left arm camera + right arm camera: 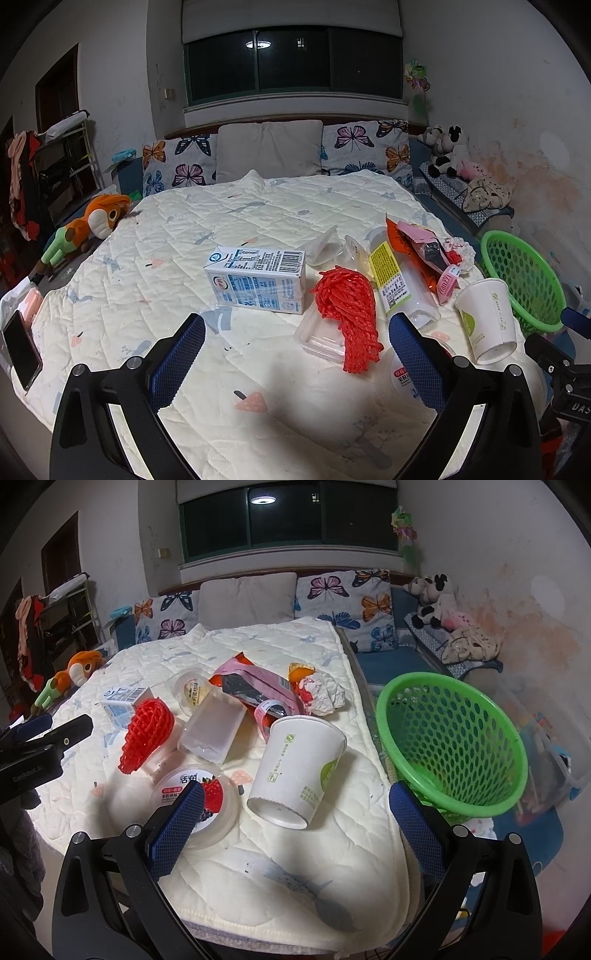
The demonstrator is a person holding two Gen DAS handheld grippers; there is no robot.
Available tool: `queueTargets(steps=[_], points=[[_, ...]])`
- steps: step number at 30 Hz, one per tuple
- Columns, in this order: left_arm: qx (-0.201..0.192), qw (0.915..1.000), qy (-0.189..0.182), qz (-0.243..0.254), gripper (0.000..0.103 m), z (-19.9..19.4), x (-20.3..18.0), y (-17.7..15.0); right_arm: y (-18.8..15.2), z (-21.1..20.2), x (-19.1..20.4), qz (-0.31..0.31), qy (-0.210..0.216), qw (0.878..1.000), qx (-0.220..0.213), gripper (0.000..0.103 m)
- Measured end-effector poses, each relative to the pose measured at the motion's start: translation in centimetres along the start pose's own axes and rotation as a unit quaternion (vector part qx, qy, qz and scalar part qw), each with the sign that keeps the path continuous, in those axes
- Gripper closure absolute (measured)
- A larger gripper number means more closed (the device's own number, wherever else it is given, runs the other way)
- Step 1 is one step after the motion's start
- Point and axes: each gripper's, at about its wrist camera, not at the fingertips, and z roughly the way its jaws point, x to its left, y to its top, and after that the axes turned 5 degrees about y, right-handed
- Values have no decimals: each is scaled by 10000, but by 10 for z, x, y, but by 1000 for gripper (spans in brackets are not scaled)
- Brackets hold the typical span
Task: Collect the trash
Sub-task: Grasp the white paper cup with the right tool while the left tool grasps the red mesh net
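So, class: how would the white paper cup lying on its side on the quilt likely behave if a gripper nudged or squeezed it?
The paper cup lies sideways and looks empty, so it is probably light and apt to roll. Its thin walls would likely crumple under a firm squeeze.

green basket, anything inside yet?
Nothing visible in the green basket: bare mesh wall and floor through the opening. The near rim hides part of its floor.

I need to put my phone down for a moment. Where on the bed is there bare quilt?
Bare quilt lies between the milk carton and the pillows, and left of the carton toward the orange plush toy. It is crowded from the red foam net across to the paper cup.
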Motion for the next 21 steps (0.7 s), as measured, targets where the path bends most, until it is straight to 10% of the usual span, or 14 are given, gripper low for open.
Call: queueTargets(steps=[21], points=[[311, 9991, -284, -21, 7, 34, 3, 2, 14, 66, -20, 502, 431, 9943, 840, 12]])
